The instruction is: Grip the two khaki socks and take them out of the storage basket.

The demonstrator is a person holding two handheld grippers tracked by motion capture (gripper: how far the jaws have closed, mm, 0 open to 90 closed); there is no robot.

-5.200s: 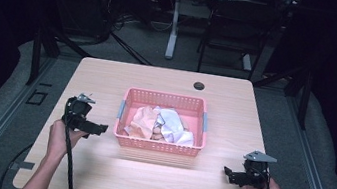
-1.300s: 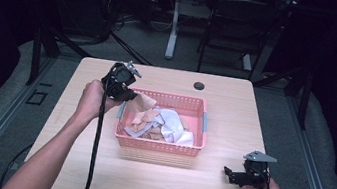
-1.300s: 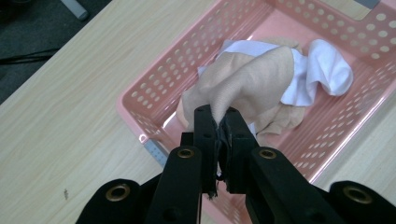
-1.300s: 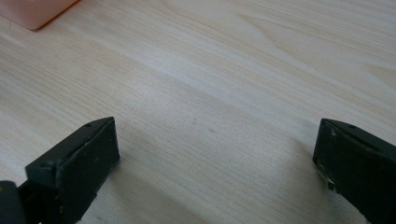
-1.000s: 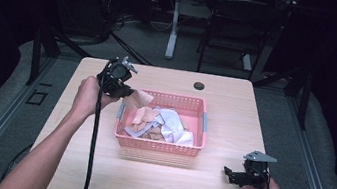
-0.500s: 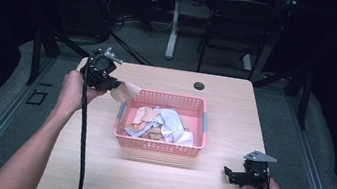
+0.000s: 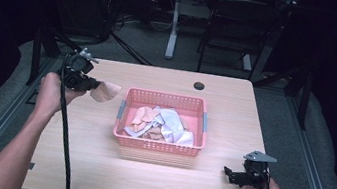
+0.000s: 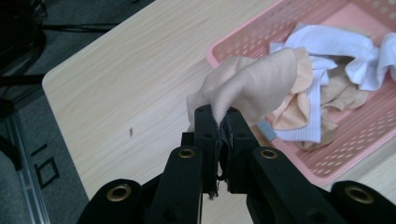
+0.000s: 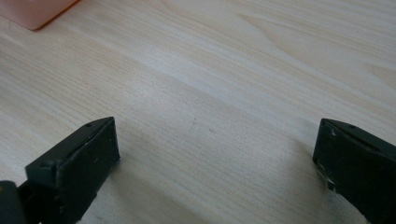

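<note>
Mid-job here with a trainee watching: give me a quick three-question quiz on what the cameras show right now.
1. True or false: the left claw is shut on a peach cloth.
2. Where is that cloth relative to the pink basket? A) lying inside it B) held in the air left of it, over the table C) draped over its far rim
3. How do the jaws of the right claw stand, and is anything between them?

Key
1. True: the jaws pinch a fold of the cloth.
2. B
3. Wide apart, with bare tabletop between them.
</note>
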